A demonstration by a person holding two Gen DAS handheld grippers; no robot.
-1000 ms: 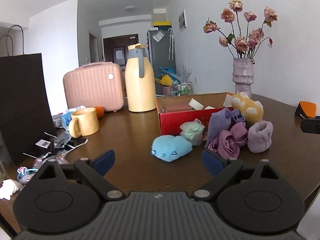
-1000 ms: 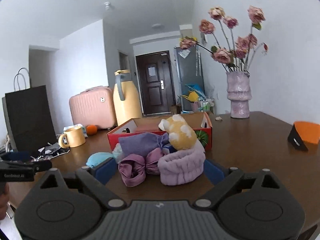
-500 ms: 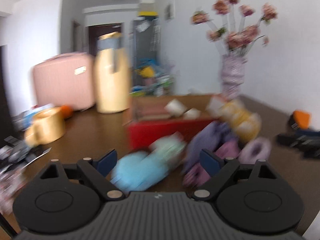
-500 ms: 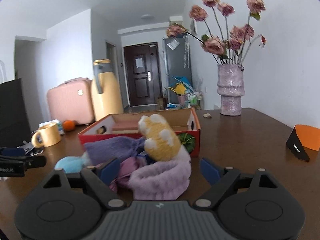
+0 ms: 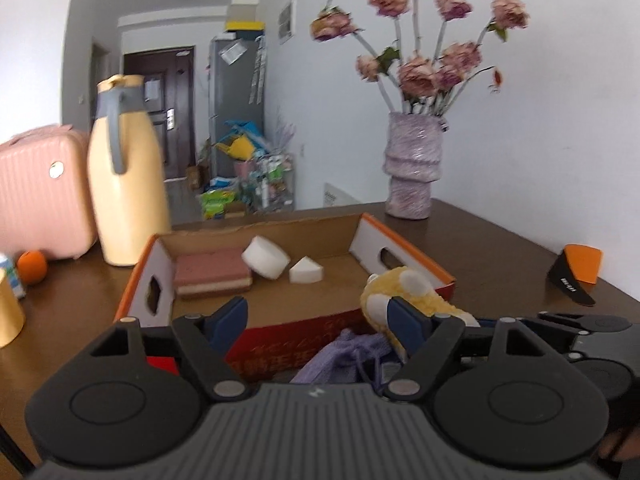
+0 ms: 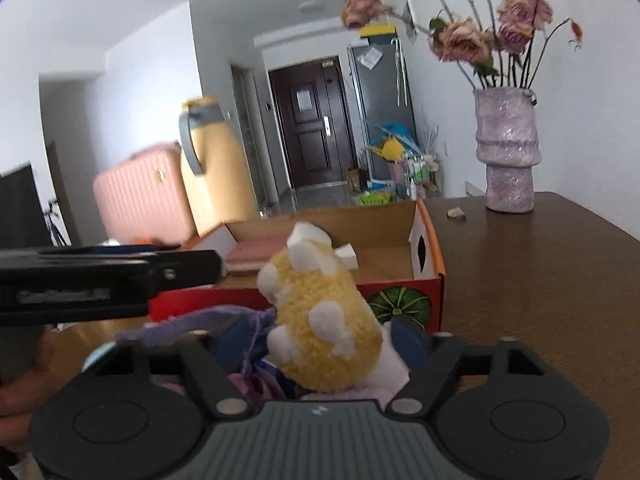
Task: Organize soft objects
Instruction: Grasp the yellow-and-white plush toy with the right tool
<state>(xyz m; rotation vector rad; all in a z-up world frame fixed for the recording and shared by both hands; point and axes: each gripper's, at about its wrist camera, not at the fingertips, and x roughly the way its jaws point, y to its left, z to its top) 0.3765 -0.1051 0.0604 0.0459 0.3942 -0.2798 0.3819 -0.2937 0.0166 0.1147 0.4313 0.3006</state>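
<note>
I can make out gold characters upside down on the red box [image 5: 280,354] front, too blurred to read, and nothing else legible.

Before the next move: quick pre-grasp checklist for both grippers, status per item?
1. Right gripper straddles the yellow plush: ok; jaws closing.
2. Its pads press the plush: cannot tell, hidden by fur.
3. Only the plush in its jaws: not ok; the purple cloth lies at its left finger.
4. Left gripper carrying nothing: ok; jaws closing, nothing between the pads.
5. Room in the box: ok; bare floor right of the sponges.
6. Grippers clear of each other: cannot tell; close together.
</note>
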